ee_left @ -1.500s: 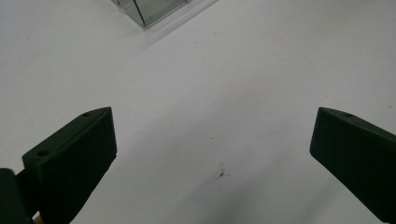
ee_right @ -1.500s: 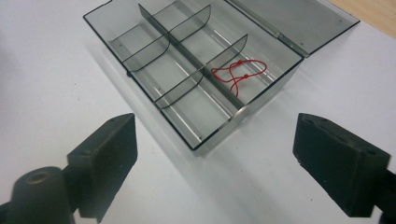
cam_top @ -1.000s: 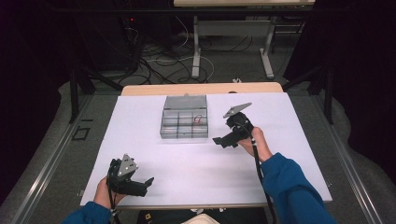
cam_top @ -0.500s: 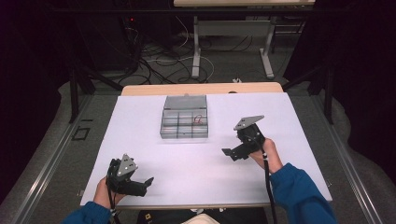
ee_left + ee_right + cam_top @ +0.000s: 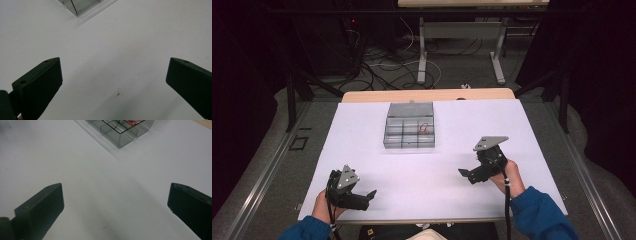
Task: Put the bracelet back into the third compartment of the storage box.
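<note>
A clear grey compartment box [image 5: 410, 131] stands at the far middle of the white table, with a small red thing [image 5: 424, 128] in one of its right cells. My right gripper [image 5: 467, 175] hovers open near the front right, well short of the box; its own view has the box corner [image 5: 125, 132] at the top. My left gripper [image 5: 368, 197] rests open at the front left, with nothing between its jaws, and a box corner [image 5: 77, 5] shows at the top of its view.
The white sheet [image 5: 437, 160] covers the table, with a wooden strip [image 5: 427, 95] along its far edge. Beyond it lie floor cables [image 5: 377, 65] and table legs [image 5: 422, 50]. Blue sleeves come in from the bottom.
My right gripper has drawn back from beside the box toward the front right of the table. The left gripper has stayed put.
</note>
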Demonstrator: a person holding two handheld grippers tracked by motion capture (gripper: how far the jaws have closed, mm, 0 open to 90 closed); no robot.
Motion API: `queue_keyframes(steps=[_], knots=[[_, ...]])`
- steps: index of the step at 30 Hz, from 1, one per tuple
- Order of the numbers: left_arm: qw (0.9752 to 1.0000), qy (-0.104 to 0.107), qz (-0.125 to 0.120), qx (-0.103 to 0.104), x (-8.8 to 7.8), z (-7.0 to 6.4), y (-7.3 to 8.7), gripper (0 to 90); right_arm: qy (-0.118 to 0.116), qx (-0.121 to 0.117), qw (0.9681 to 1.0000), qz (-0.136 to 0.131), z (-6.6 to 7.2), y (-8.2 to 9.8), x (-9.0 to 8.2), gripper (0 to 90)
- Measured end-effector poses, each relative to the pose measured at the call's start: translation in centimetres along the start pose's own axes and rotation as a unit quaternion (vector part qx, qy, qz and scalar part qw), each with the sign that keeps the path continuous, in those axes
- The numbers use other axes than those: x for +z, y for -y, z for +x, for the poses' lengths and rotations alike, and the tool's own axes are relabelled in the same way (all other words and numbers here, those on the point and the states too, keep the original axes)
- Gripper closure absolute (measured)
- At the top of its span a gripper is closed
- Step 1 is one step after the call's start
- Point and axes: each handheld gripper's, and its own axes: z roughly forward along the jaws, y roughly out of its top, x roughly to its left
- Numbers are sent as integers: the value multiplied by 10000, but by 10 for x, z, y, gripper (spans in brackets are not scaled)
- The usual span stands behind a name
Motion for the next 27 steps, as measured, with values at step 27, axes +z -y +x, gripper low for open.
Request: queue_keyframes(steps=[27], knots=[[9999,-26,41,90,0,0,-1,7,219,2,9997,-145,11,49,-35,0]])
